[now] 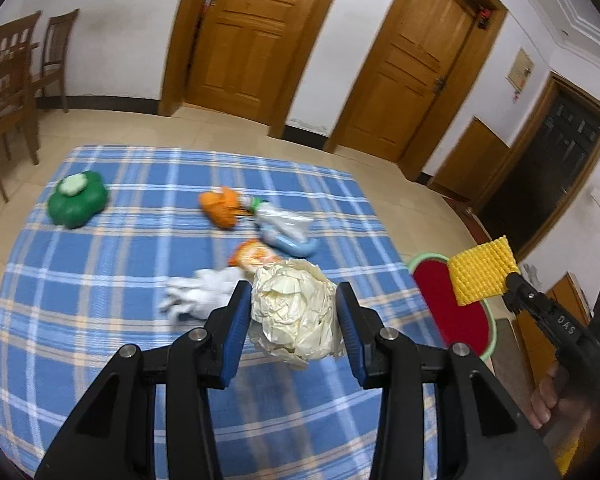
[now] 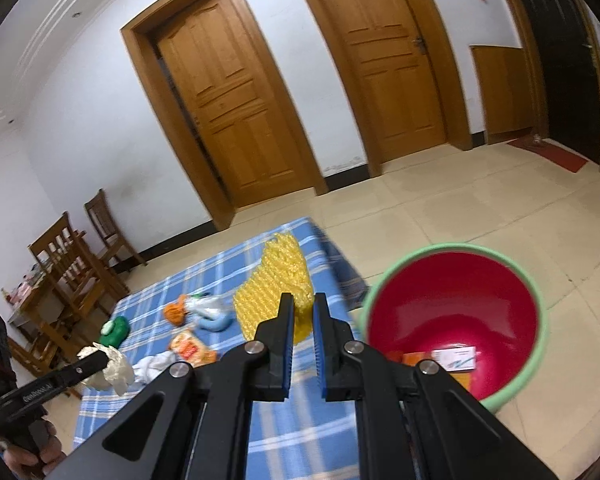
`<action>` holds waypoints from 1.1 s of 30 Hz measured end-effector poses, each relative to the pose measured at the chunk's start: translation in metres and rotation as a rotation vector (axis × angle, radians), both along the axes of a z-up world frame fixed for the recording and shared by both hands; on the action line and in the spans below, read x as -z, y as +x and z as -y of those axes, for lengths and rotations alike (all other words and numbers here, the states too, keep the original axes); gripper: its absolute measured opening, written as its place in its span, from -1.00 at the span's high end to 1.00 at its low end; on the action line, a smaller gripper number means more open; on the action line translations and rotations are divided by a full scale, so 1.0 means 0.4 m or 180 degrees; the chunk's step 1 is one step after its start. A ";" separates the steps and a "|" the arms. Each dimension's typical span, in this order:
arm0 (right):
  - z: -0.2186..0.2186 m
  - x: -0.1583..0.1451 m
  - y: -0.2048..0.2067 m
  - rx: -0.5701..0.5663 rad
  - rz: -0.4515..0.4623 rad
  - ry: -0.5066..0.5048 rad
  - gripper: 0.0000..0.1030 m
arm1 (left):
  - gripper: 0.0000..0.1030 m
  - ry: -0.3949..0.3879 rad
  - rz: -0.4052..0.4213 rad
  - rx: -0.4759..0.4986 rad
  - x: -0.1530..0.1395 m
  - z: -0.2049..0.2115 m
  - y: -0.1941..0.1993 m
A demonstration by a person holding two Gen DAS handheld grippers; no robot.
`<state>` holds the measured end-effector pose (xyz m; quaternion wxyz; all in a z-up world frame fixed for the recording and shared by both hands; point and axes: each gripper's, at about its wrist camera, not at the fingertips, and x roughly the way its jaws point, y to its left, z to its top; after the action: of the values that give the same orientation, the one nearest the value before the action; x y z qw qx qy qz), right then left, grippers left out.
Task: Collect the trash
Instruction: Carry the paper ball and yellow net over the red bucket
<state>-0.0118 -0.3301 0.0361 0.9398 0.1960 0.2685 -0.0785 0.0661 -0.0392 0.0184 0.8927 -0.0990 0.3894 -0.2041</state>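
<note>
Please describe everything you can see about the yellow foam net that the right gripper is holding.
The yellow foam net is a soft mesh sleeve, like fruit packing, with a woven, bumpy surface and a ragged upper edge. The right gripper is shut on its lower corner and holds it in the air, upright. It hangs over the edge of the blue checked cloth, beside the red basin with a green rim. Only the gripper's fingers touch it.

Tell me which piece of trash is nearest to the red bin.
The yellow foam net, held in the right gripper beside the red bin; the other pieces are farther left.
</note>
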 end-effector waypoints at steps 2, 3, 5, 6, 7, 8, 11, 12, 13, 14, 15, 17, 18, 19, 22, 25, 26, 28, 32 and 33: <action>0.026 0.006 -0.012 0.0087 -0.0014 -0.0015 0.79 | 0.16 0.0012 -0.0001 0.0080 -0.004 0.031 0.003; 0.036 0.008 -0.016 0.0119 -0.0021 -0.0020 0.79 | 0.17 0.0021 0.0002 0.0116 -0.006 0.044 0.003; 0.060 0.017 -0.028 0.0204 -0.0043 -0.0010 0.79 | 0.16 0.0047 0.0013 0.0203 -0.012 0.081 0.005; 0.077 0.023 -0.034 0.0251 -0.0052 0.0012 0.79 | 0.17 0.0063 0.0017 0.0252 -0.014 0.102 0.006; 0.090 0.027 -0.037 0.0284 -0.0059 0.0025 0.79 | 0.17 0.0076 0.0019 0.0295 -0.016 0.120 0.007; 0.104 0.033 -0.045 0.0335 -0.0069 0.0038 0.79 | 0.17 0.0088 0.0023 0.0338 -0.018 0.137 0.007; 0.138 0.051 -0.057 0.0446 -0.0108 0.0075 0.78 | 0.16 0.0121 0.0043 0.0455 -0.021 0.185 0.009; 0.145 0.056 -0.061 0.0470 -0.0120 0.0088 0.78 | 0.17 0.0127 0.0046 0.0485 -0.021 0.199 0.010; 0.158 0.064 -0.065 0.0506 -0.0141 0.0109 0.78 | 0.17 0.0141 0.0051 0.0525 -0.022 0.216 0.011; 0.170 0.072 -0.068 0.0541 -0.0160 0.0128 0.78 | 0.16 0.0154 0.0057 0.0561 -0.023 0.232 0.010; 0.181 0.078 -0.072 0.0571 -0.0174 0.0142 0.77 | 0.17 0.0162 0.0057 0.0586 -0.022 0.246 0.011; 0.199 0.090 -0.079 0.0624 -0.0201 0.0163 0.77 | 0.17 0.0193 0.0066 0.0660 -0.019 0.280 0.013; 0.211 0.099 -0.083 0.0658 -0.0221 0.0178 0.76 | 0.17 0.0209 0.0065 0.0697 -0.016 0.293 0.017; 0.220 0.106 -0.087 0.0688 -0.0238 0.0191 0.75 | 0.17 0.0225 0.0060 0.0734 -0.012 0.307 0.018; 0.242 0.128 -0.096 0.0779 -0.0284 0.0209 0.74 | 0.16 0.0292 0.0038 0.0874 0.001 0.359 0.022; 0.262 0.150 -0.103 0.0864 -0.0345 0.0241 0.73 | 0.17 0.0347 0.0051 0.0967 0.014 0.399 0.024; 0.271 0.161 -0.104 0.0893 -0.0371 0.0256 0.73 | 0.17 0.0369 0.0055 0.1005 0.019 0.415 0.024; 0.285 0.176 -0.109 0.0932 -0.0407 0.0273 0.73 | 0.16 0.0397 0.0055 0.1065 0.028 0.440 0.025; 0.315 0.208 -0.116 0.1014 -0.0477 0.0331 0.73 | 0.16 0.0454 0.0032 0.1202 0.052 0.491 0.023; 0.326 0.217 -0.121 0.1037 -0.0498 0.0347 0.73 | 0.16 0.0466 0.0024 0.1227 0.058 0.500 0.022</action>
<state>-0.0601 -0.4604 -0.0508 0.8790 0.2808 0.3094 -0.2299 0.0749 -0.2393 -0.0048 0.8434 0.0432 0.4116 -0.3426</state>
